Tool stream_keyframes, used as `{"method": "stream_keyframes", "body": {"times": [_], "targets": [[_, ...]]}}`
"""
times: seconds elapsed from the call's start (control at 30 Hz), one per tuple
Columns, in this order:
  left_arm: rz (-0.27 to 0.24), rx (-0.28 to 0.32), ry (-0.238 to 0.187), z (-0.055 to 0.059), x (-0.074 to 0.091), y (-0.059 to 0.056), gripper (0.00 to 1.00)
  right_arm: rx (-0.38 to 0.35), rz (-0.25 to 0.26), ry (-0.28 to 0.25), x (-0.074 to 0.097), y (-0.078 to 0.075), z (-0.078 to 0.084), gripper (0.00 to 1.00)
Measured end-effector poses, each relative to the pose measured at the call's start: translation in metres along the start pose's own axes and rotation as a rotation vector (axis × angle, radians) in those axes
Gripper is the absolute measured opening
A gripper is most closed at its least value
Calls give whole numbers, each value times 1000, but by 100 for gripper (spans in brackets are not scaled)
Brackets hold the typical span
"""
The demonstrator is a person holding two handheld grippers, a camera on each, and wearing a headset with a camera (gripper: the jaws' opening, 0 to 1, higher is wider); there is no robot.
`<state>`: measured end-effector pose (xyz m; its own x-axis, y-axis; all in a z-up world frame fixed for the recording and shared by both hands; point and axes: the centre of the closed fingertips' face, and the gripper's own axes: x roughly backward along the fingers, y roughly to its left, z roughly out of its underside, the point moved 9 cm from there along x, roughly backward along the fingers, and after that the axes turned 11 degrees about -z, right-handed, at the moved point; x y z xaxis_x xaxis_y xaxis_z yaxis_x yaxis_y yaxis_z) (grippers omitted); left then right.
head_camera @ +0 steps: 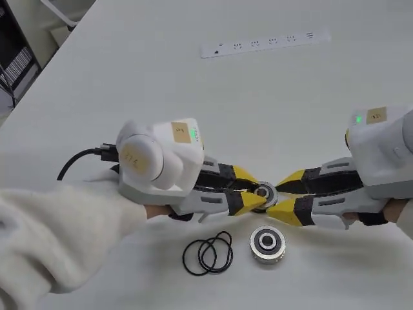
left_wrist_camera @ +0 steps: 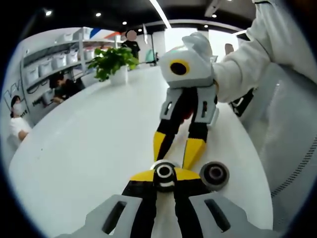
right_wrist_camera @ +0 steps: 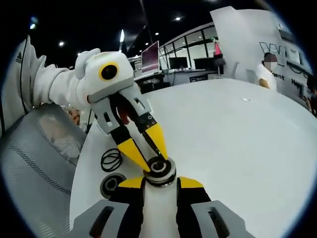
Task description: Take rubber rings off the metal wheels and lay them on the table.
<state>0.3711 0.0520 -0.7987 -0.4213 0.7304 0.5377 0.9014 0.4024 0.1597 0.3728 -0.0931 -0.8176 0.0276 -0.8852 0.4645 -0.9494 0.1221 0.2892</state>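
Observation:
A small metal wheel (head_camera: 263, 192) with a dark rubber ring hangs above the white table (head_camera: 193, 90), caught between both grippers. My left gripper (head_camera: 255, 190) comes in from the left and is shut on it; in the left gripper view the wheel (left_wrist_camera: 164, 174) sits face-on between its yellow tips. My right gripper (head_camera: 279, 197) meets it from the right, jaws clamped on either side of the wheel (right_wrist_camera: 159, 171). A second wheel (head_camera: 268, 244) lies flat on the table just below. Loose black rubber rings (head_camera: 208, 253) lie to its left.
A white power strip (head_camera: 266, 44) lies at the far side of the table. A black cable (head_camera: 77, 161) trails from the left gripper. A white sleeve (head_camera: 51, 239) covers the near left corner. A potted plant (left_wrist_camera: 111, 62) stands at the table's far end.

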Motion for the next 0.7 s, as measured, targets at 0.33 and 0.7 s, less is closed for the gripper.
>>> {"method": "stream_keyframes", "body": {"times": [0.33,0.7], "targets": [[-2,14,-3,1,0,0,12,31,25,23,3,1,4,12],[-6,39,2,1,0,0,12,39,91,37,5,-1,5,0]]}}
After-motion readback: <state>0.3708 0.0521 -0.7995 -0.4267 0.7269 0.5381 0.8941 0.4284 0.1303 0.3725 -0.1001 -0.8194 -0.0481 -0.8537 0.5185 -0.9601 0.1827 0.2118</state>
